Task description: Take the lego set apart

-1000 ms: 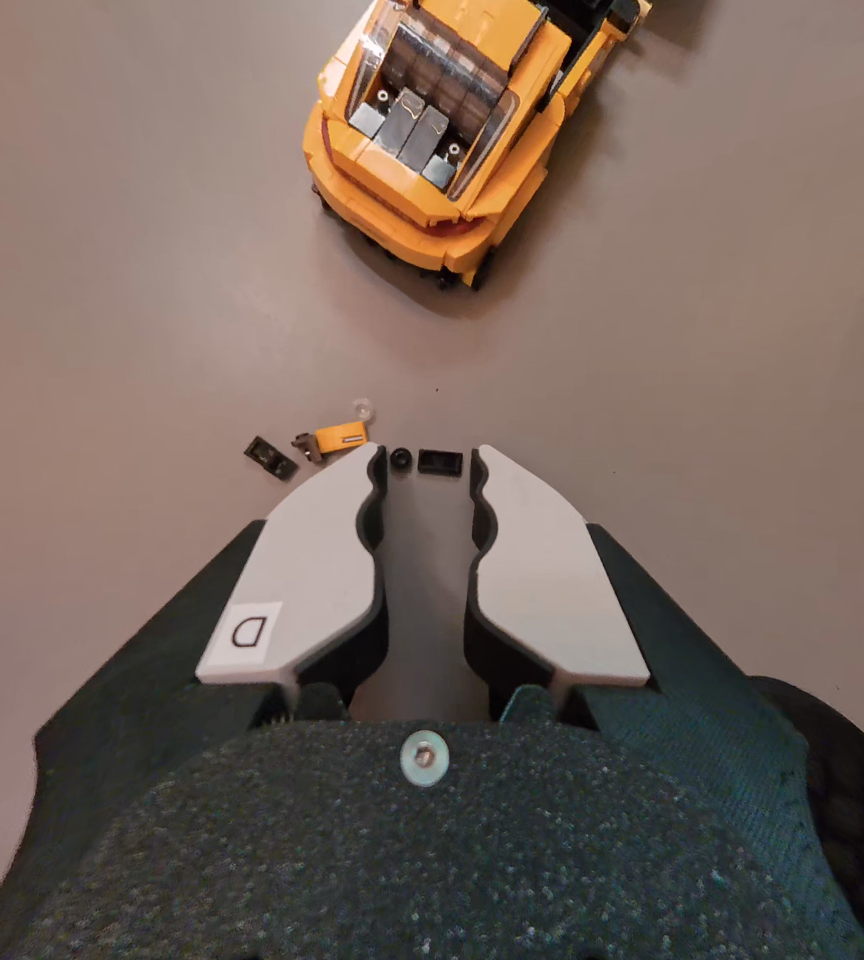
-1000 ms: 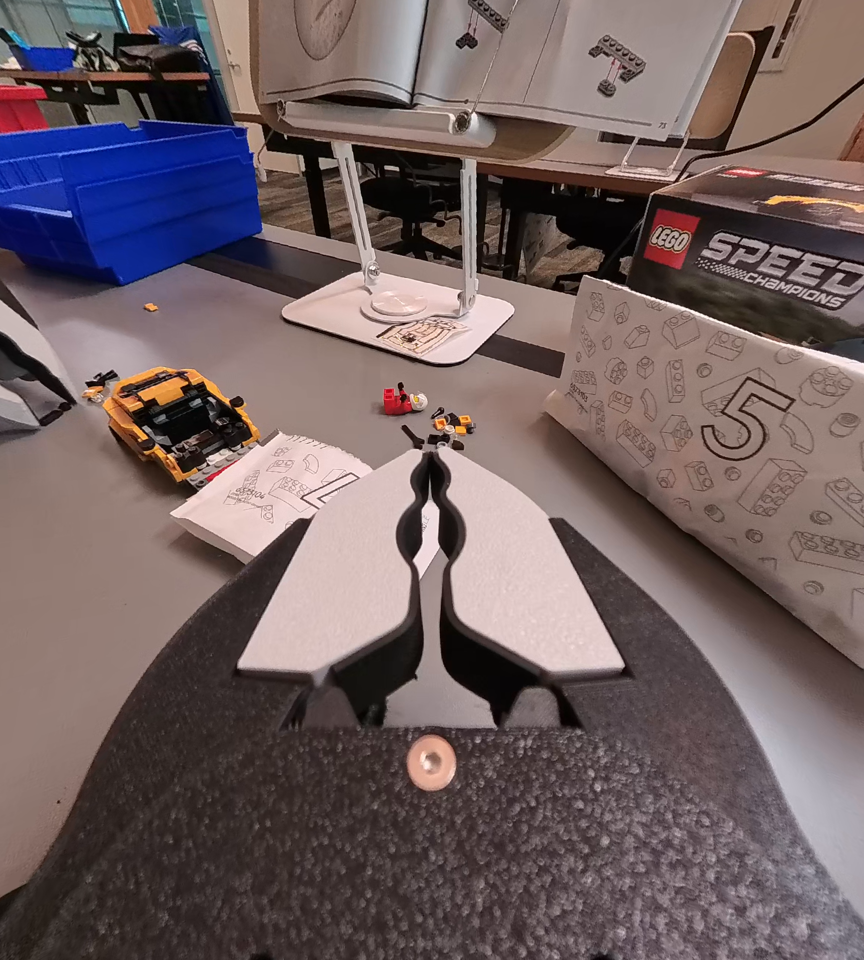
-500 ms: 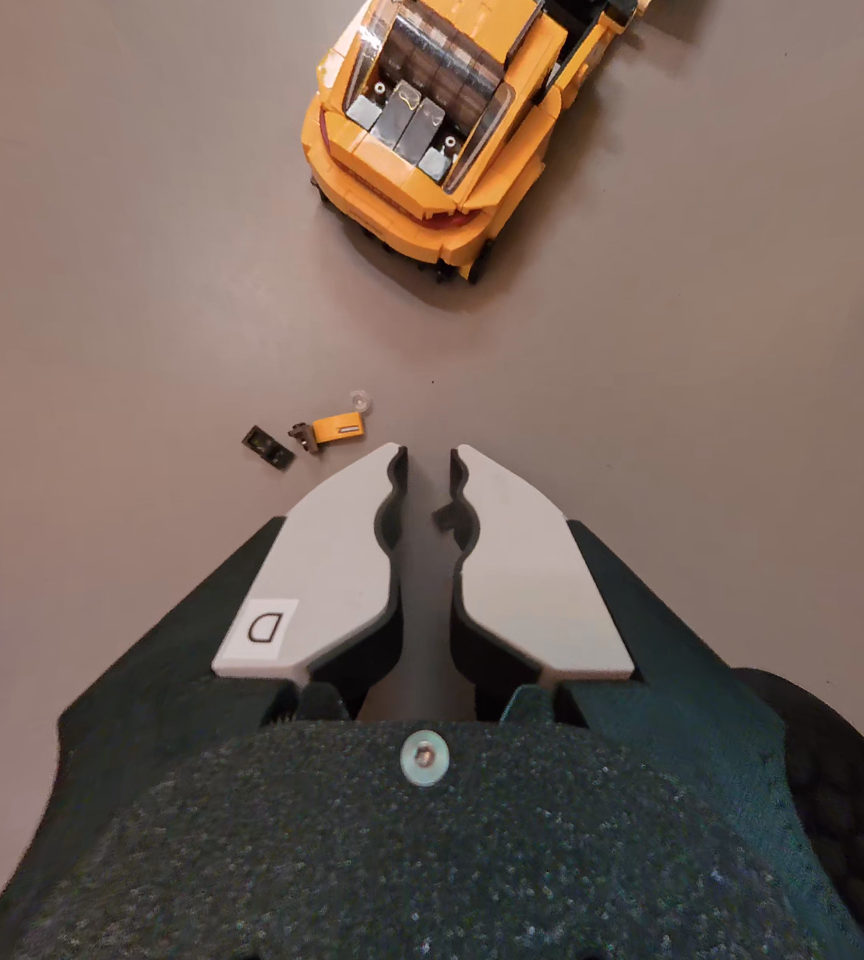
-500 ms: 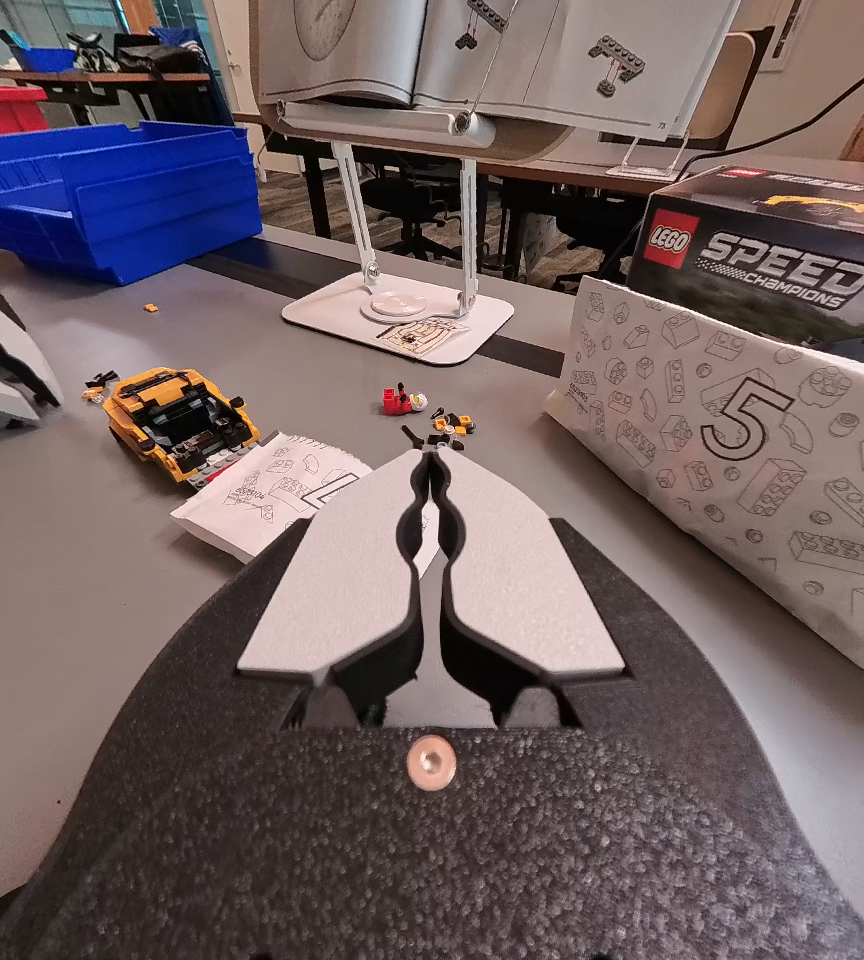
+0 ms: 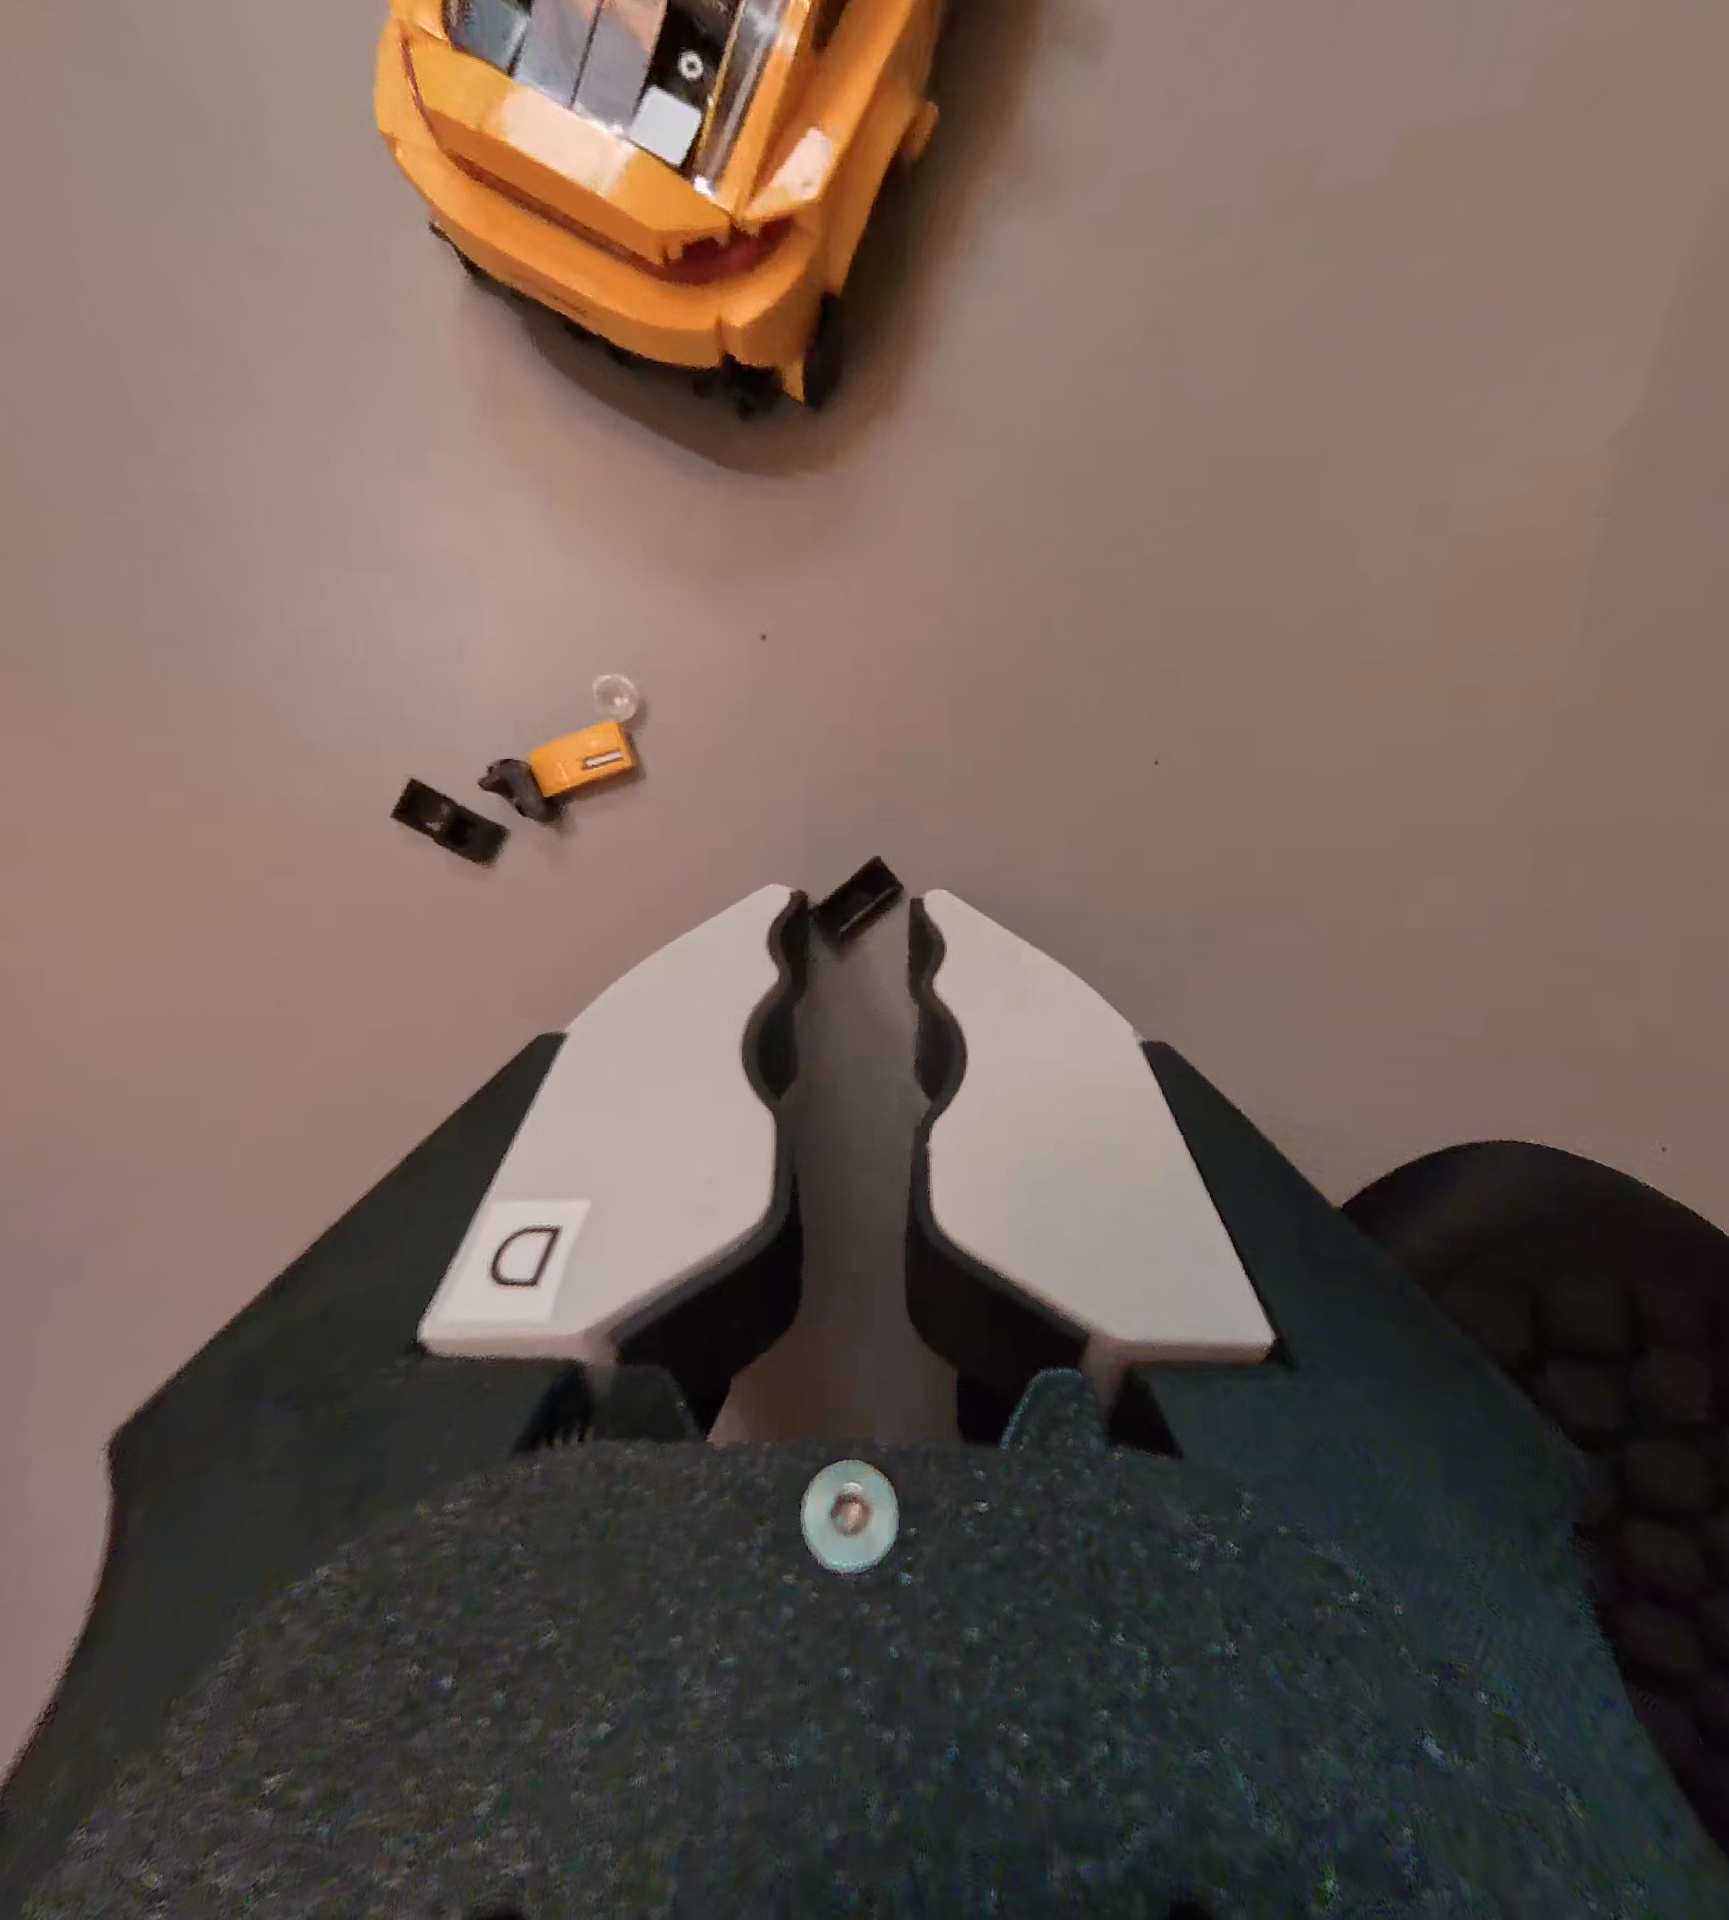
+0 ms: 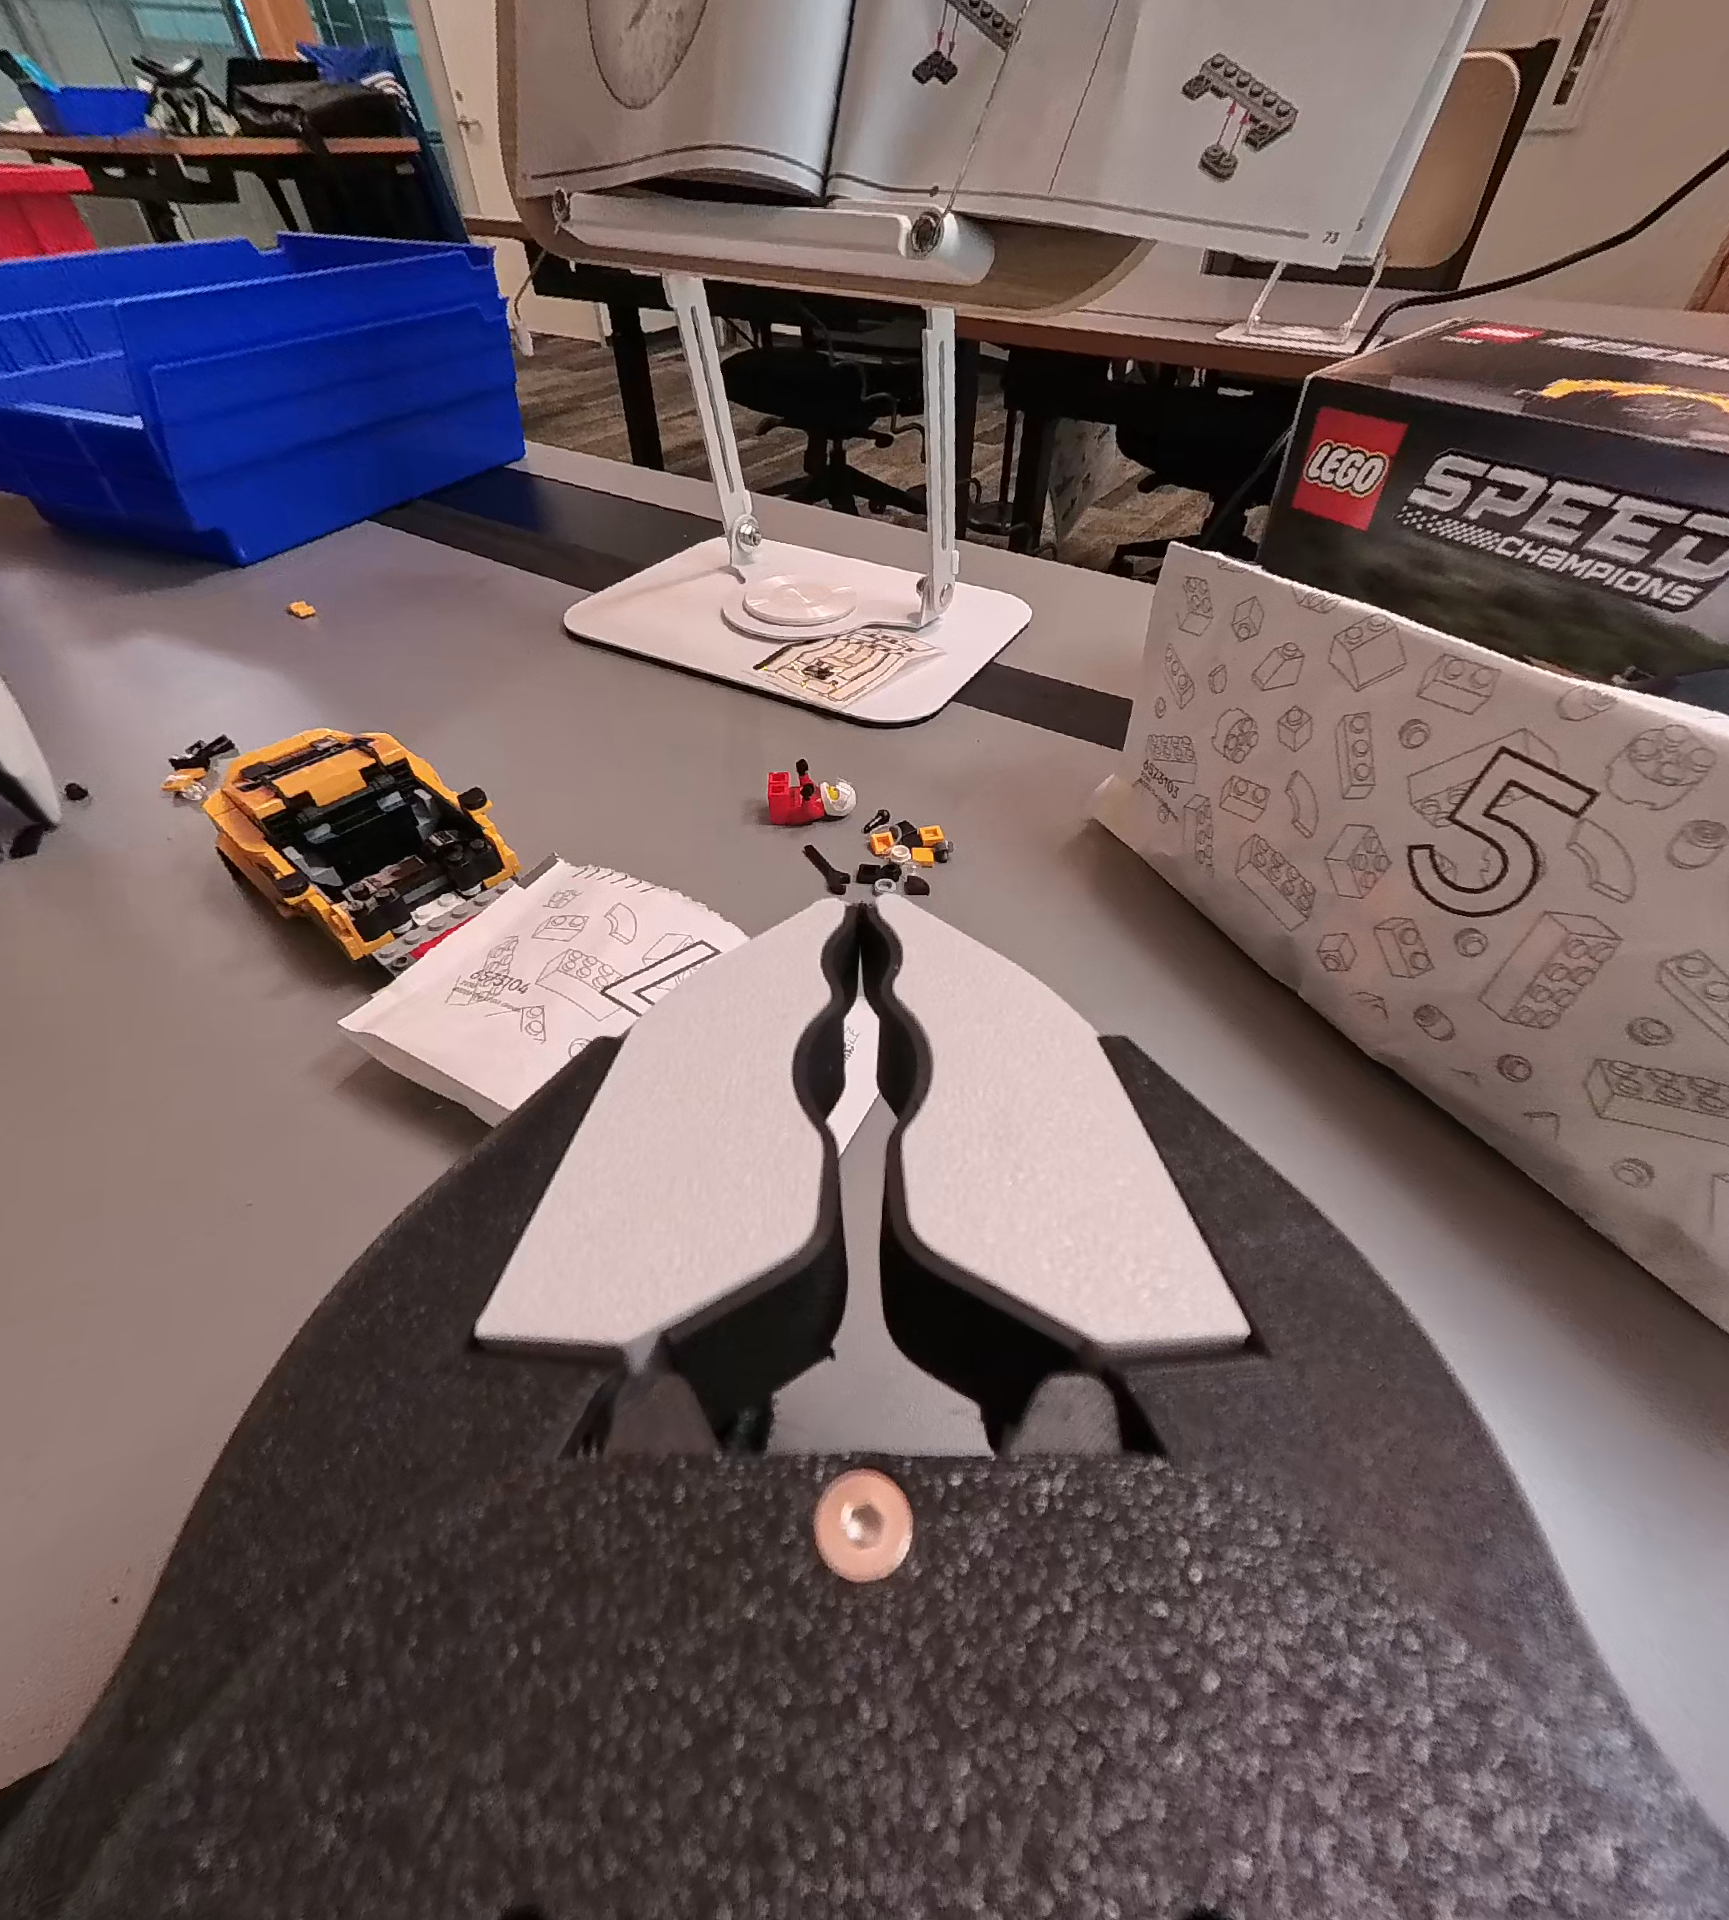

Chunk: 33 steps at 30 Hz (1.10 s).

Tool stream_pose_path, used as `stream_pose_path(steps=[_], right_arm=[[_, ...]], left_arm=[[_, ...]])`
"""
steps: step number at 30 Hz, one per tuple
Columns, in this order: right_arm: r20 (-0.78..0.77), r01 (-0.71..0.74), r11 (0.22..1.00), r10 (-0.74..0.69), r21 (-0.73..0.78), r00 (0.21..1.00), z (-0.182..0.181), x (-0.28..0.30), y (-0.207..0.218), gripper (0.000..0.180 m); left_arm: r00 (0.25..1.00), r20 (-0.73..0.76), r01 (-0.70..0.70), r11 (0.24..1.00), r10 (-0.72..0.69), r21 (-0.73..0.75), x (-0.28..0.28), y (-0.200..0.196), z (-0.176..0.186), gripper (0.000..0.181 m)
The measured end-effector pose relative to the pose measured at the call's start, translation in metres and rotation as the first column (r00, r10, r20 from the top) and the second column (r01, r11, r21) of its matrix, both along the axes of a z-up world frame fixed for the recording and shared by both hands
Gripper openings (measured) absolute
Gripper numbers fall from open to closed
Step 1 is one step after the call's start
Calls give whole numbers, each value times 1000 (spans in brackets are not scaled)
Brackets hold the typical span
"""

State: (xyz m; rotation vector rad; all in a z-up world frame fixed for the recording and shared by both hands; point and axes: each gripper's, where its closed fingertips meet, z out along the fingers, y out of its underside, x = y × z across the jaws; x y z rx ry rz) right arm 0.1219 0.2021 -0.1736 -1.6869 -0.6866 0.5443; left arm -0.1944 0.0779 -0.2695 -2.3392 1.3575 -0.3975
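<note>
Left gripper (image 5: 849, 906) points down at the grey tabletop (image 5: 1359, 623), jaws a narrow gap apart. A small black piece (image 5: 857, 900) sits tilted between the tips; whether it is pinched or loose I cannot tell. Yellow lego car (image 5: 647, 171) stands ahead of it, three loose bits (image 5: 527, 779) between. Right gripper (image 6: 862, 910) has its tips closed together, holding nothing, over a white paper bag (image 6: 527, 987).
</note>
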Motion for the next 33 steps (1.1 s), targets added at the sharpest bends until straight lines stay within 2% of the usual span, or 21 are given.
stream_pose_path(steps=[2, 8, 11, 13, 15, 17, 20, 21, 24, 27, 29, 31, 33], right_arm=[[-1, 1, 1000, -1, 0, 1000, 0, 0, 0, 0], [-3, 3, 1000, -3, 6, 1000, 2, 1, 0, 0], [-7, 8, 1000, -8, 7, 1000, 3, 3, 1, 0], [-9, 7, 1000, -7, 5, 1000, 3, 3, 1, 0], [-8, 2, 1000, -2, 6, 1000, 3, 1, 0, 0], [-8, -7, 1000, 7, 6, 1000, 3, -1, -1, 0], [-2, -12, 1000, 12, 6, 1000, 2, -3, -2, 0], [0, -10, 1000, 10, 6, 1000, 2, -2, -2, 0], [-1, -1, 1000, 1, 3, 1000, 1, 0, -1, 0], [2, 5, 1000, -5, -1, 1000, -1, 1, 0, 0], [4, 4, 1000, -4, -4, 1000, -2, 1, 1, 0], [4, 4, 1000, -4, -4, 1000, -2, 0, 1, 0], [3, 0, 1000, 0, -3, 1000, -2, 0, 0, 0]], left_arm=[[1000, -14, 1, 1000, -1, -4, -1, 1, 0, 9], [998, 0, -57, 998, 57, 17, 1, -2, 5, 8], [991, 45, -134, 984, 129, 114, -8, -10, 37, 8], [972, 76, -235, 950, 223, 205, -29, -16, 70, 8], [926, 99, -377, 886, 364, 270, -67, -23, 94, 8], [857, 99, -511, 806, 506, 299, -113, -33, 102, 8], [726, 55, -667, 682, 685, 301, -176, -47, 89, 9], [690, 41, -702, 655, 722, 281, -189, -52, 79, 16], [655, 24, -735, 629, 755, 254, -198, -57, 61, 30], [659, 73, -727, 610, 748, 315, -188, -49, 74, 32], [701, 123, -685, 614, 703, 392, -167, -41, 98, 22], [807, 171, -573, 679, 565, 458, -122, -33, 121, 13], [871, 178, -489, 775, 458, 400, -76, -28, 116, 15]])
